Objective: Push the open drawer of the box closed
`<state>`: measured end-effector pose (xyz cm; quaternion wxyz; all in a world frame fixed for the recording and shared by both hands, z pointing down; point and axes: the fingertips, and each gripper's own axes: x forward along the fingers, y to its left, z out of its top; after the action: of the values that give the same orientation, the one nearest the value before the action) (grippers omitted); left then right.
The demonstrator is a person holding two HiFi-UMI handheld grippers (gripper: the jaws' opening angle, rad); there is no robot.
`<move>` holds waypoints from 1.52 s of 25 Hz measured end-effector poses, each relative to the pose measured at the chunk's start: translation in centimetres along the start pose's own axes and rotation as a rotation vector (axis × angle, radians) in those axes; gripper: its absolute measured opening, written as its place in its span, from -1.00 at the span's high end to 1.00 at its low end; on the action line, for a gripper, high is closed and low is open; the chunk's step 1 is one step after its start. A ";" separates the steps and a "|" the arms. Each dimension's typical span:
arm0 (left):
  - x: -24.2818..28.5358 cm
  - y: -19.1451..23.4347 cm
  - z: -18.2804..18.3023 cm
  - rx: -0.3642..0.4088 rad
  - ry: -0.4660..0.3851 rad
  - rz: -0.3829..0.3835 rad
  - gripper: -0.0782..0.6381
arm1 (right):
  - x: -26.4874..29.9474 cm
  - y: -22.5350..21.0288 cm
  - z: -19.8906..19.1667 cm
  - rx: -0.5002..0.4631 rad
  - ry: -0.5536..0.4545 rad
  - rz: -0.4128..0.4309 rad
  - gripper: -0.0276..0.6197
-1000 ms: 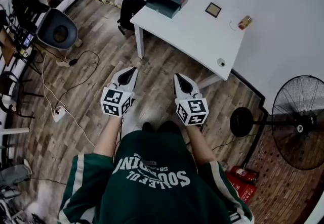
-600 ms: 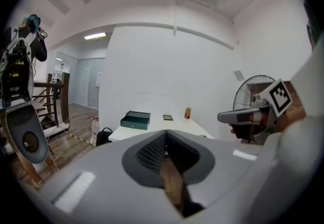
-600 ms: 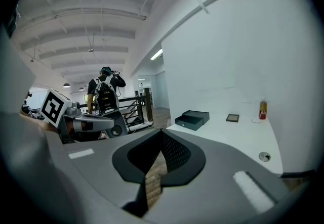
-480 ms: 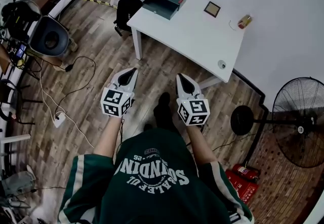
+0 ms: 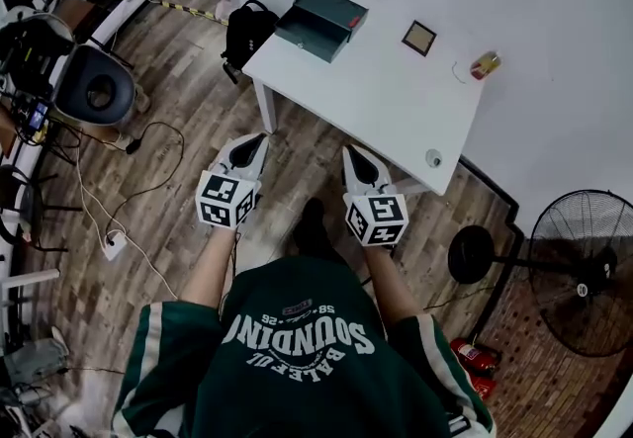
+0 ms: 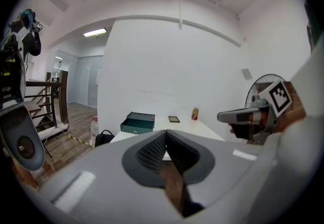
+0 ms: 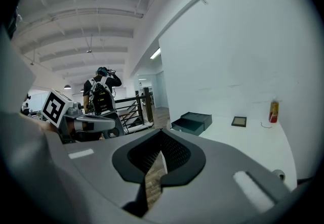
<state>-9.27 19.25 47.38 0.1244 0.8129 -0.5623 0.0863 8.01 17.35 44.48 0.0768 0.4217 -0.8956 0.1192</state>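
A dark teal box (image 5: 321, 21) lies at the far left corner of the white table (image 5: 386, 90), its drawer pulled out toward the table's left edge. The left gripper view shows this box (image 6: 137, 122) far ahead, and so does the right gripper view (image 7: 192, 123). My left gripper (image 5: 257, 141) and right gripper (image 5: 352, 153) hang side by side over the wooden floor, short of the table's near edge and well away from the box. Both are shut and hold nothing. The left gripper's (image 6: 165, 134) and the right gripper's (image 7: 161, 135) pads meet at the tips.
On the table lie a small brown framed square (image 5: 418, 37), a little yellow-red bottle (image 5: 484, 64) and a round button-like thing (image 5: 432, 158). A black backpack (image 5: 247, 31) sits on the floor by the table's left leg. A standing fan (image 5: 579, 273) is at right, a round chair (image 5: 99, 85) at left.
The person has stepped toward the table: table and box sit lower and nearer in the head view. Both grippers came forward with the body, still shut and side by side.
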 end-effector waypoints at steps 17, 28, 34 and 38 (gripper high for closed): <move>14.4 4.6 5.1 -0.021 0.013 0.043 0.64 | 12.4 -10.2 5.7 -0.020 0.002 0.080 0.91; 20.4 7.1 6.3 -0.026 0.024 0.010 0.64 | 16.2 -13.8 6.8 -0.005 0.005 0.045 0.91; 23.8 9.9 7.3 -0.025 0.032 -0.020 0.64 | 20.0 -15.0 7.9 0.000 0.010 0.020 0.91; 26.0 12.1 7.4 -0.028 0.051 -0.033 0.64 | 23.0 -15.5 8.2 0.005 0.021 0.015 0.91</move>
<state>-11.40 -10.25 48.90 0.1512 0.8179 -0.5467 0.0970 5.12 -11.45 44.37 0.0843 0.4137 -0.8976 0.1267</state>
